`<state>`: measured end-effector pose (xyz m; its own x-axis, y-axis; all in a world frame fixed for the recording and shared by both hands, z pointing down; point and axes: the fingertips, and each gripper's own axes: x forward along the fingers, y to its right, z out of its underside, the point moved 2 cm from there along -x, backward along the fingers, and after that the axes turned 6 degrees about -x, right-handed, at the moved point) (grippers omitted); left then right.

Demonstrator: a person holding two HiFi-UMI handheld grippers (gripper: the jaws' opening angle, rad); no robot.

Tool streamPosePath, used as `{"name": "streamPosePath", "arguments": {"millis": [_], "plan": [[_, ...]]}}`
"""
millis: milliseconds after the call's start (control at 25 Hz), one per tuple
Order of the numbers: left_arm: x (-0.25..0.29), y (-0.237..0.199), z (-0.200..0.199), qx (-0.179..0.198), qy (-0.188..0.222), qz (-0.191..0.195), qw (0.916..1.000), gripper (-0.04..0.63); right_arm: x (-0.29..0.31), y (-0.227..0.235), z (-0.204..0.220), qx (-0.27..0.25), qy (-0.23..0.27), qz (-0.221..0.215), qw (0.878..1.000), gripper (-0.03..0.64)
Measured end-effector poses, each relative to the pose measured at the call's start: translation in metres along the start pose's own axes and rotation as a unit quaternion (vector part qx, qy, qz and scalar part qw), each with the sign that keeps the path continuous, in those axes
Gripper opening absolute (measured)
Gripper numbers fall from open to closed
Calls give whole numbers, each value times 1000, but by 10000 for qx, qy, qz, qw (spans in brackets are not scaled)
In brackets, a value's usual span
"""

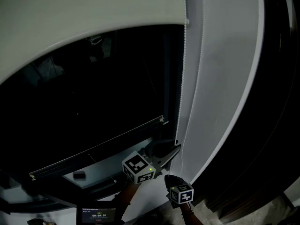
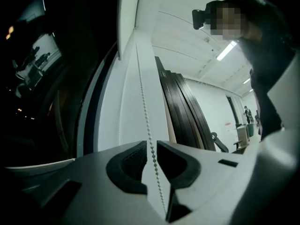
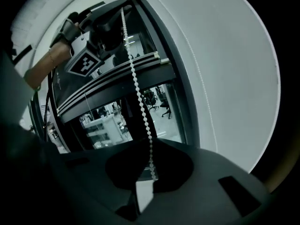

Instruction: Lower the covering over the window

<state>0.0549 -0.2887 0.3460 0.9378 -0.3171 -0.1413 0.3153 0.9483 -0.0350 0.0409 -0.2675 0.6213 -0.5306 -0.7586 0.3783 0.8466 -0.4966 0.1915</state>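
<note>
Left claw (image 2: 151, 146): you held the jaws apart, with the bead chain (image 2: 146, 107) running loose between the pads.
Right claw (image 3: 151, 172): you had the jaws closed on the same chain.
Blind (image 1: 93, 13): covered only the top of the window (image 1: 93, 102), dark glass below.

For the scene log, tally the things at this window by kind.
2 grey hand-held grippers: left hand-held gripper, right hand-held gripper
1 pale fabric roller blind
1 white beaded pull chain
1 small dark block on the sill
Total: 5
</note>
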Motion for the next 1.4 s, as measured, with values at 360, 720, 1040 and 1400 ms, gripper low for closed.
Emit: {"name": "streamPosePath", "arguments": {"millis": [360, 720, 1040, 1400], "plan": [[-8, 5, -9, -255, 287, -288, 9988, 17, -11, -8, 5, -158, -8, -128, 9998, 17], [-35, -8, 37, -326, -269, -686, 9967, 12, -55, -35, -77, -449, 1026, -275, 9933, 54], [-61, -4, 124, -1010, -813, -971, 9868, 12, -111, -51, -198, -994, 2222, -534, 9685, 102], [-93, 46, 262, -2077, -2336, -954, 9451, 13, -110, -63, -258, -1421, 2547, -502, 9552, 104]]}}
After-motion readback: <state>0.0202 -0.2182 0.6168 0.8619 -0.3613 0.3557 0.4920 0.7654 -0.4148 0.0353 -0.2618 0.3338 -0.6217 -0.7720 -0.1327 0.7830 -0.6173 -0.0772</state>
